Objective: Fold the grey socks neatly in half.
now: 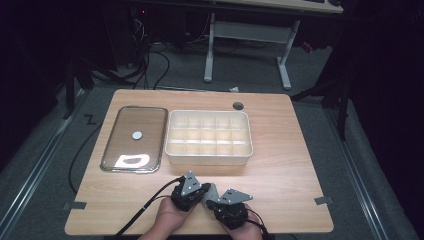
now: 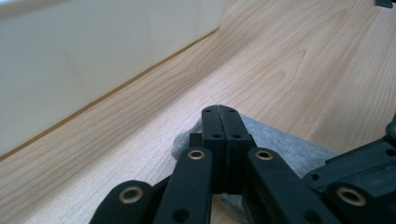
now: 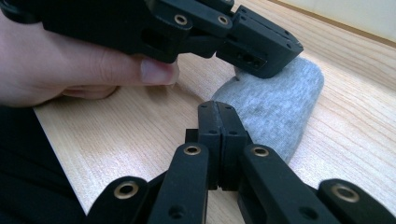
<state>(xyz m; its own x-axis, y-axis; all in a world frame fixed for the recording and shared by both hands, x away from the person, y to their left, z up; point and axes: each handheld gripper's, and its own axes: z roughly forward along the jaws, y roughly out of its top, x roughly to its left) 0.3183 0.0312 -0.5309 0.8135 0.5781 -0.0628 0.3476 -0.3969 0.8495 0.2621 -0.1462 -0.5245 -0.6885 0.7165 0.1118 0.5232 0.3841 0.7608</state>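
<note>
Two grippers low on table, left gripper (image 1: 201,192), right gripper (image 1: 214,202), jaws closed, meeting over grey cloth (image 3: 275,105).

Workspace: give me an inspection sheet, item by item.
Surface: light wooden table, with a round cable hole at its far edge.
Job's things: folded grey cloth lying flat at the near edge, between the two grippers.
Clutter: white divider box mid-table; clear lid flat to its left.
Grippers: left gripper jaws closed, over the cloth; right gripper jaws closed, tips at the cloth's edge. Whether either pinches the fabric cannot be told.
Cables: black cable trails from the left gripper off the near edge.
Surroundings: grey carpet, white desk frame behind, dark room.
</note>
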